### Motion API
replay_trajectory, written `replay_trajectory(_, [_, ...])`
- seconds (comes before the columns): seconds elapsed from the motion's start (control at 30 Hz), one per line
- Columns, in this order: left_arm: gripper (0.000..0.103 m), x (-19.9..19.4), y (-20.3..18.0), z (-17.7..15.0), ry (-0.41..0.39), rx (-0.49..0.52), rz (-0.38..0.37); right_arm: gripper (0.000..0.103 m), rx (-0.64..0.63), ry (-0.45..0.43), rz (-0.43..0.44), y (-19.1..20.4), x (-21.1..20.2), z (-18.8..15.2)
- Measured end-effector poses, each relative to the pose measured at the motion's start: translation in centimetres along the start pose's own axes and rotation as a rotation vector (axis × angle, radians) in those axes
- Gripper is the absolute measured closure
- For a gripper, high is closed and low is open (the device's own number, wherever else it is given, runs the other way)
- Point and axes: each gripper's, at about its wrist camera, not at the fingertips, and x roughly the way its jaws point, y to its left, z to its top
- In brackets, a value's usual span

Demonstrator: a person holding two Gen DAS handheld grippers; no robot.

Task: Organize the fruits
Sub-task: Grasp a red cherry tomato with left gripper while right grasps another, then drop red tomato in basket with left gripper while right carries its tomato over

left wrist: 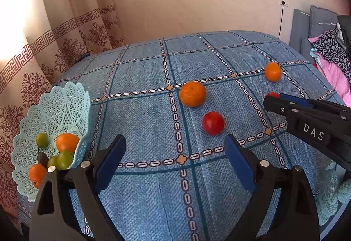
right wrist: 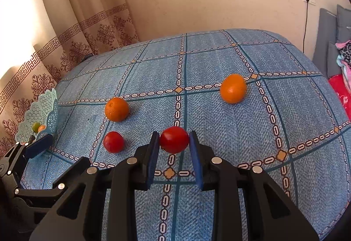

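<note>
Table (right wrist: 219,61): covered in a blue checked cloth, with all the loose fruit on it.
Basket (left wrist: 54,109): pale green lattice, at the table's left edge, just beside the left gripper; it holds two oranges, about three green fruits and a dark one I cannot identify.
Oranges on cloth: two, one (right wrist: 116,109) left of centre, one (right wrist: 233,88) further right.
Tomatoes on cloth: two.
Right gripper (right wrist: 174,142): blue pads closed against both sides of the oval tomato (right wrist: 174,139), whose long axis runs across, pad to pad; lifted or not, I cannot tell.
Left gripper (left wrist: 175,153): jaws spread wide, empty.
Key relation: the round tomato (left wrist: 213,123) lies just ahead and slightly right of the left gripper's gap, nearest to it.
</note>
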Motion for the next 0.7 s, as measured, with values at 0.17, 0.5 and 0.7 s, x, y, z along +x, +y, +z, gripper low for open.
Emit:
replay_trajectory(0.17, [0.032,2.2,-1.0,0.7,0.053,0.006,-0.066,0.075,0.014,-0.012,-0.001,-0.5,-0.5,0.1])
replay_trajectory(0.5, [0.059,5.9,-1.5,1.8,0.139,-0.045,-0.18,0.075,0.024,-0.01,0.013,-0.4,-0.5,-0.1])
replay_trajectory(0.7, [0.075,6.1,-1.3,1.7,0.122,-0.06,-0.211,0.075,0.022,-0.002,0.019,-0.4,-0.1,-0.2])
